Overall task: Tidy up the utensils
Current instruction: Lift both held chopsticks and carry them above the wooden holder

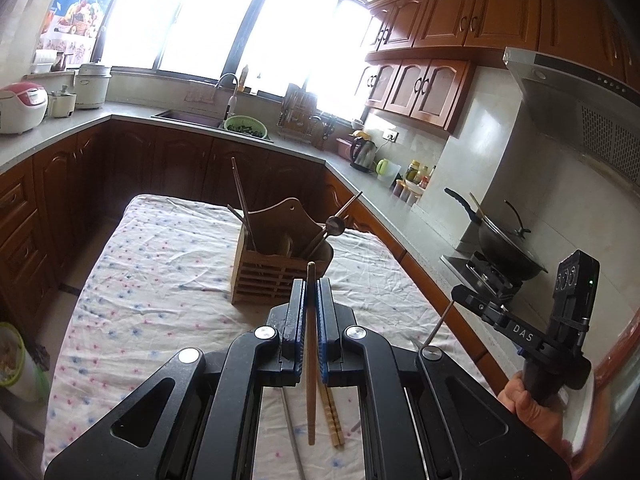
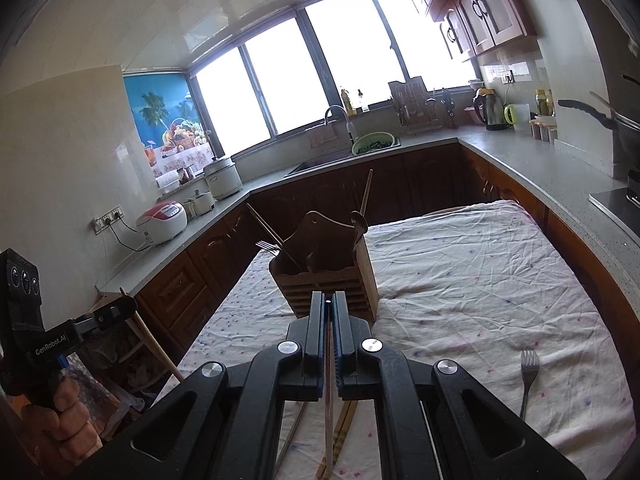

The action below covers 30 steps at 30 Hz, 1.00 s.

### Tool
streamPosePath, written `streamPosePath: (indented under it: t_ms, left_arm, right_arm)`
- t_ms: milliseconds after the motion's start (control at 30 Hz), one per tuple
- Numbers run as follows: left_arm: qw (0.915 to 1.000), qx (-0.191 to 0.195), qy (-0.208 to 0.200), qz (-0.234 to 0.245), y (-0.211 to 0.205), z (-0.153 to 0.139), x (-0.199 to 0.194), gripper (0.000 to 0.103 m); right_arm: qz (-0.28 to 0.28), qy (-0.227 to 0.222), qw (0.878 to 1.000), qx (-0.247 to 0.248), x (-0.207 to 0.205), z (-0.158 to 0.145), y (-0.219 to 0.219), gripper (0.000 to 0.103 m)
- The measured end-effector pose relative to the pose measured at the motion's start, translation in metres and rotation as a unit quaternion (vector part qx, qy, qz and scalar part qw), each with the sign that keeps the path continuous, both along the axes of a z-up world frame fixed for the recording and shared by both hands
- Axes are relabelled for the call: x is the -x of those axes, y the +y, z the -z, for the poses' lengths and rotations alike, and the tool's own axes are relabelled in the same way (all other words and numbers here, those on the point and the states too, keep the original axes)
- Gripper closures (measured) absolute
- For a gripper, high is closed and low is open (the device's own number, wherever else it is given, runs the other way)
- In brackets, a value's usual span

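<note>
Utensils are split between the wooden holder [image 1: 280, 256] standing on the cloth-covered table [image 1: 152, 264] and a few strays lying loose: chopsticks [image 1: 333, 416] under the grippers and a fork [image 2: 529, 376] off to the right. The left gripper [image 1: 311, 292] has its fingers [image 1: 297, 312] pinched on a wooden chopstick [image 1: 311, 360]. The right gripper [image 2: 329, 308] has its fingers clamped narrowly on a thin metal utensil [image 2: 329, 400]. Both pieces hang above the table, short of the holder. This looks like the carrying step; next, each tip must clear the holder's rim and drop into a slot.
</note>
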<state>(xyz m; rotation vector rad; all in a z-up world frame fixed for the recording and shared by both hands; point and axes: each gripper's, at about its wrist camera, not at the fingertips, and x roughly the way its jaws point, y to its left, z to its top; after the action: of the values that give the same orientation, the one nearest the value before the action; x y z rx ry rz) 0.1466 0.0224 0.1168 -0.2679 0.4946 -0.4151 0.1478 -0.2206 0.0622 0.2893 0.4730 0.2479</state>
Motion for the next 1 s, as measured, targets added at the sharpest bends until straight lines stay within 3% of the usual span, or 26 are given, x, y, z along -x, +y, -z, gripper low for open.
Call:
streamPosePath:
  t_ms: [567,1000]
  left_arm:
    - [0.9998,0.004,-0.007,-0.018,0.007,-0.011,-0.022,0.099]
    - [0.9989,0.008,-0.029,-0.036,0.012,-0.032,-0.052,0.099]
  right_arm:
    - [-0.006,-0.013,1.0,-0.003,-0.018,-0.012,0.001,0.1]
    - [-0.003,-0.055,0.999,-0.002,-0.05,-0.043,0.001,0.1]
